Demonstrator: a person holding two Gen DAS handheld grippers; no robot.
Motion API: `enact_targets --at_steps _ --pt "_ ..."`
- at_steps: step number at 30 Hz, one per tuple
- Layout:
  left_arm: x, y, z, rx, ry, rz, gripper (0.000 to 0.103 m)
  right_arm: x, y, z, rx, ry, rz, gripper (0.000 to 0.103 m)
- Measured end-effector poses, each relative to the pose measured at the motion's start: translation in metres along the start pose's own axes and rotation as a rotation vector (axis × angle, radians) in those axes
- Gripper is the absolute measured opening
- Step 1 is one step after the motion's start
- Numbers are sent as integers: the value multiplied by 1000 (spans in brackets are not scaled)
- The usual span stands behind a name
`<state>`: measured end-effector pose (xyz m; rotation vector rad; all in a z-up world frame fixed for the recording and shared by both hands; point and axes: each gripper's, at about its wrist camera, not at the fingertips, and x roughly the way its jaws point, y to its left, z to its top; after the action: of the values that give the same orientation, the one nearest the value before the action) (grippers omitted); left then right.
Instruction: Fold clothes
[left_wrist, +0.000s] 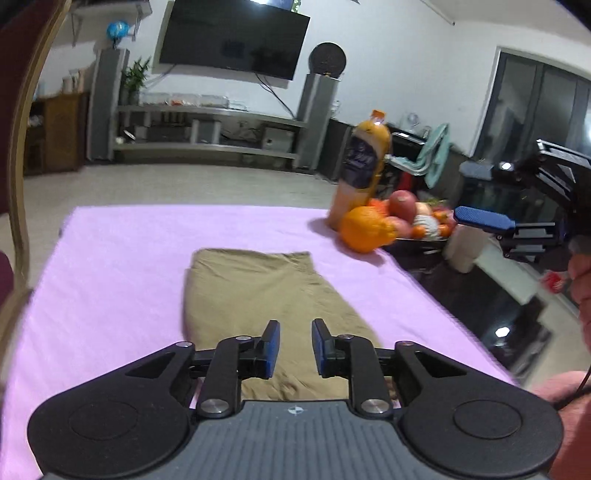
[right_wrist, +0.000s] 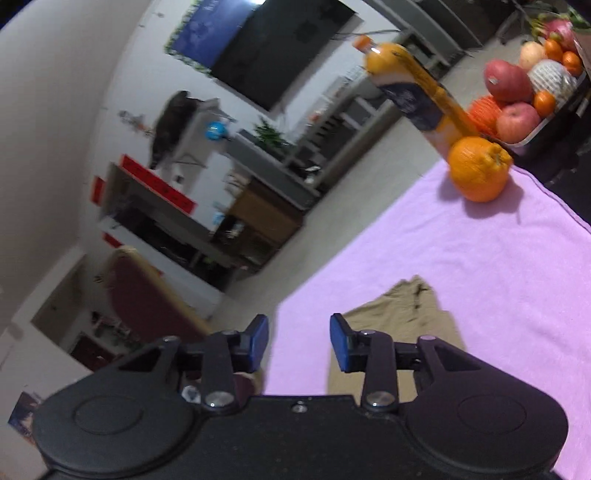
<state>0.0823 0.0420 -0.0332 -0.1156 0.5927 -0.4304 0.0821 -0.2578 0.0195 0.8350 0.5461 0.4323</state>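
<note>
A khaki garment (left_wrist: 258, 295) lies folded into a long flat shape on the pink cloth (left_wrist: 110, 266) that covers the table. My left gripper (left_wrist: 295, 332) hangs above the garment's near end, jaws apart, nothing between the blue pads. In the right wrist view the garment (right_wrist: 402, 314) shows beyond the gripper. My right gripper (right_wrist: 299, 328) is tilted and lifted off the table, open and empty. The right gripper (left_wrist: 484, 218) also appears at the right of the left wrist view, held by a hand (left_wrist: 581, 273).
A large orange (left_wrist: 365, 229), a tall juice bottle (left_wrist: 362, 166) and a bowl of fruit (left_wrist: 424, 218) stand at the table's far right corner. A dark red chair (right_wrist: 147, 295) is beside the left edge. Beyond are a wall television (left_wrist: 232, 37) and shelving.
</note>
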Motion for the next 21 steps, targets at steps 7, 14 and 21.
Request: enact_targets --at_steps 7,14,21 --pt "43 16 -21 -68 102 131 9 62 -43 -42 15 150 -145 21" --pt "82 -8 -35 34 196 81 7 120 -36 -75 -178 277 -238 9" --pt "95 -15 -48 80 251 59 6 150 -28 -88 -223 325 -184 9"
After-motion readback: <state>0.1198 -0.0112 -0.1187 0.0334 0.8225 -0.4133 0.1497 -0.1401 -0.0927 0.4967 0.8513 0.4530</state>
